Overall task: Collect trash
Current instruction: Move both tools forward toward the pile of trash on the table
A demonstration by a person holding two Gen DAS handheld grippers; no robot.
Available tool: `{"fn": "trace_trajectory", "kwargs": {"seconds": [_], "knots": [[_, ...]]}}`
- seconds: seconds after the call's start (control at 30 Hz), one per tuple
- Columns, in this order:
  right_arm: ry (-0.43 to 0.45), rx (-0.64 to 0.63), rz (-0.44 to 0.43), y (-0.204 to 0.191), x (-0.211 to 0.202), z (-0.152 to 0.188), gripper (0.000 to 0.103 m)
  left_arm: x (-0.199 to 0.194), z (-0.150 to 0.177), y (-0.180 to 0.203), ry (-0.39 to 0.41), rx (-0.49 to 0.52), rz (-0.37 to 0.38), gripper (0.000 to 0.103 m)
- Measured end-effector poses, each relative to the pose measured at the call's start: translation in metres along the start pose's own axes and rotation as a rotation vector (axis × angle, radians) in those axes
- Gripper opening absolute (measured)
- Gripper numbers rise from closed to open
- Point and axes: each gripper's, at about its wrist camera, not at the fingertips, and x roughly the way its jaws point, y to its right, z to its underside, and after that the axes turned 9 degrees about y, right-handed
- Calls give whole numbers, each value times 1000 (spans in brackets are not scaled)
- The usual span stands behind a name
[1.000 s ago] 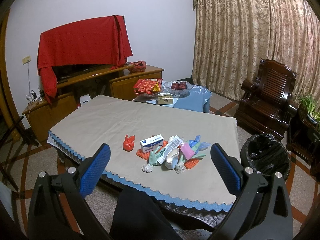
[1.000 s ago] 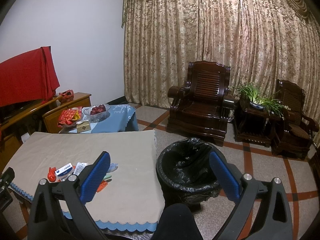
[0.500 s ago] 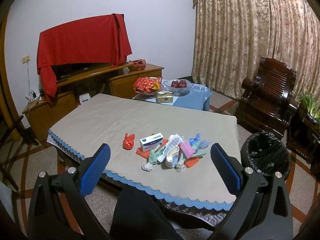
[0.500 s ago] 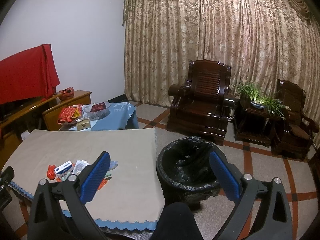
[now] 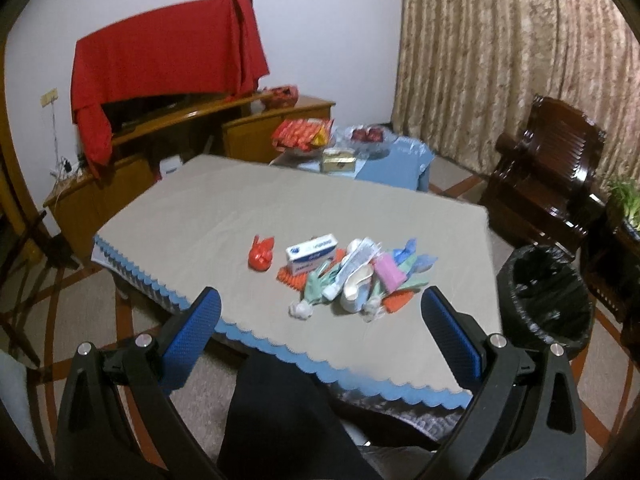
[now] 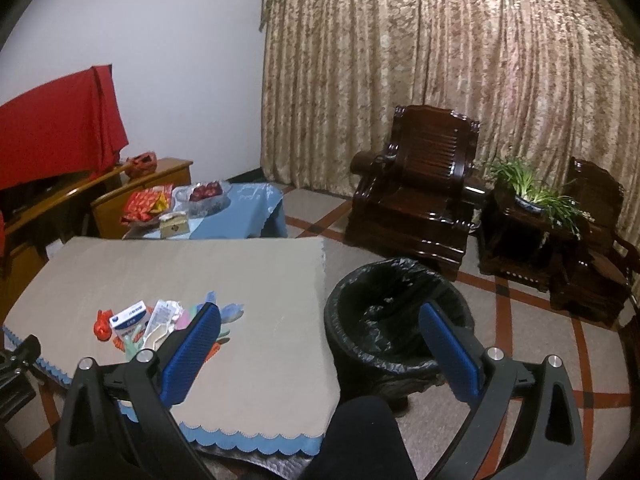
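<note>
Trash [image 5: 344, 276] litters beige table [image 5: 224, 216] beside bin [image 5: 546, 292].

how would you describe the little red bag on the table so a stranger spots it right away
On the beige-clothed table, find the trash pile near the front edge. The red bag lies just left of it, beside the white and blue box, alone, knotted, the only all-red piece.
</note>
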Motion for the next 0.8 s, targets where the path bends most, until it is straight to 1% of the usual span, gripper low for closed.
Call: {"fn": "trace_trajectory", "kwargs": {"seconds": [0.17,0.23,0.4,0.57,0.6,0.67,0.8], "knots": [[-57,-27,-23,-18,28,16,97,35,11,-5,-71,-6,-6,97],[-107,-35,-50,-27,48,26,97,49,15,-5,-94,3,-6,97],[-196,-44,-108,-48,88,46,97,86,26,-4,-153,19,23,97],[-235,-58,-132,-62,119,55,96,123,34,-4,-203,6,34,97],[-239,-59,-135,-64,124,56,94,130,36,-3,-212,5,37,97],[-264,-74,-139,-70,140,62,91,139,37,-2,-217,11,39,97],[-280,-83,-156,-81,158,72,91,164,39,5,-232,21,56,97]]}}
